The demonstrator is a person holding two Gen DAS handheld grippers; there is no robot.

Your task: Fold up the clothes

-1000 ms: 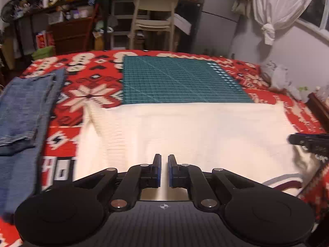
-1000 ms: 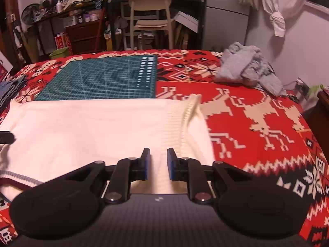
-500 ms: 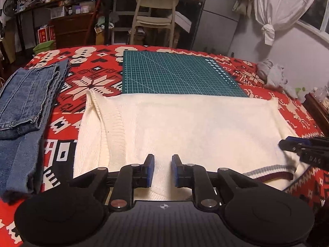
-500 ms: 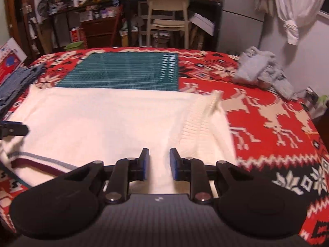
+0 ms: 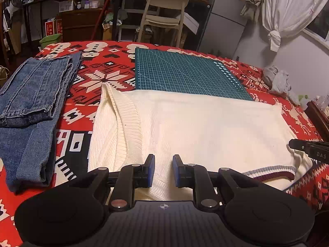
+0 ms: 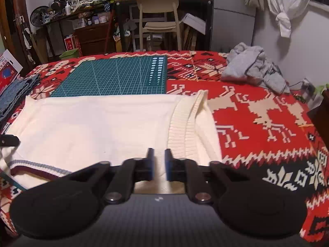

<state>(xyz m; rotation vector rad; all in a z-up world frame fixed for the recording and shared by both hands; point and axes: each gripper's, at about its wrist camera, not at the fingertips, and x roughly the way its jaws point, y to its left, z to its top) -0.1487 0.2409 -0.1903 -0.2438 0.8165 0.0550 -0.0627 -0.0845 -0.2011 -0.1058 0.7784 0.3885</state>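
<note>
So the cream sweater (image 5: pixel 205 127) is lying flat across the red blanket (image 6: pixel 267 123), far edge over the green mat (image 5: pixel 185 72). Left gripper (image 5: pixel 163 169) and right gripper (image 6: pixel 158 163) both hang released over its near edge, nothing pinched. Jeans (image 5: pixel 30 103) at left.

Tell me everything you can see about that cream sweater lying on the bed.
The cream sweater is a soft-looking knit, lying flat on the red patterned blanket, its far edge overlapping the green cutting mat. Both sleeves look folded in, their ribbed cuffs pointing away. A collar band striped maroon and pale blue shows at the near edge. Both grippers, left and right, are open above its near edge.
</note>
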